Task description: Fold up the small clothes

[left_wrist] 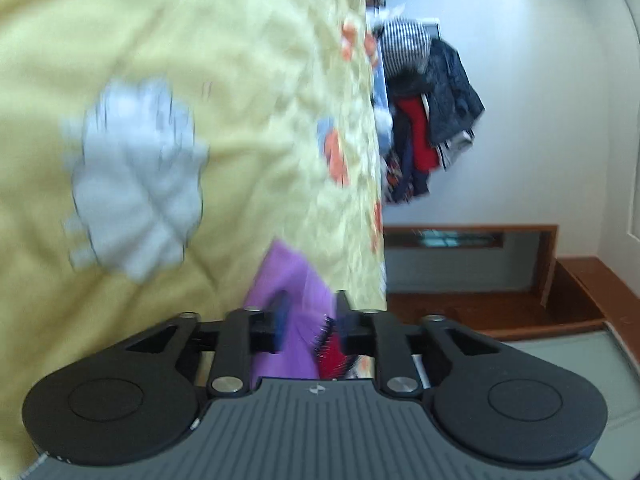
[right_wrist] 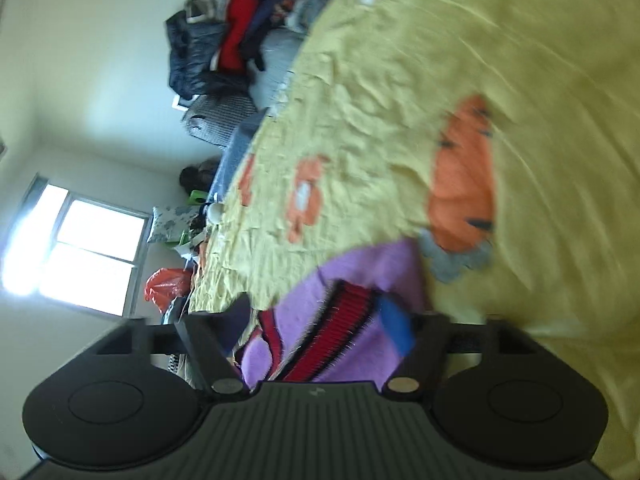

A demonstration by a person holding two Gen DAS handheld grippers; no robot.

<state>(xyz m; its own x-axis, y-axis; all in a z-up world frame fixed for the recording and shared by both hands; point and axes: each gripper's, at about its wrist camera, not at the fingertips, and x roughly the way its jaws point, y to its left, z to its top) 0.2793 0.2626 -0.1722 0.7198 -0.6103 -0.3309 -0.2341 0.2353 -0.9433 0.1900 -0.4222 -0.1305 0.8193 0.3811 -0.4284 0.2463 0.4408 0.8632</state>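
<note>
A small purple knit garment (left_wrist: 286, 280) with red and black striped trim lies on a yellow bedspread (left_wrist: 200, 40). My left gripper (left_wrist: 310, 322) is shut on an edge of it, cloth bunched between the black fingers. In the right wrist view the same purple garment (right_wrist: 360, 280) fills the space between the fingers, its red ribbed trim (right_wrist: 344, 320) running through. My right gripper (right_wrist: 320, 320) is shut on it. Both views are tilted sideways and motion-blurred.
The yellow bedspread (right_wrist: 400, 100) has orange and grey printed patches. A pile of dark, red and striped clothes (left_wrist: 424, 112) sits at the bed's far end, also in the right wrist view (right_wrist: 232, 40). A window (right_wrist: 72, 248), an orange bag (right_wrist: 166, 286) and wooden furniture (left_wrist: 540, 292) are beyond.
</note>
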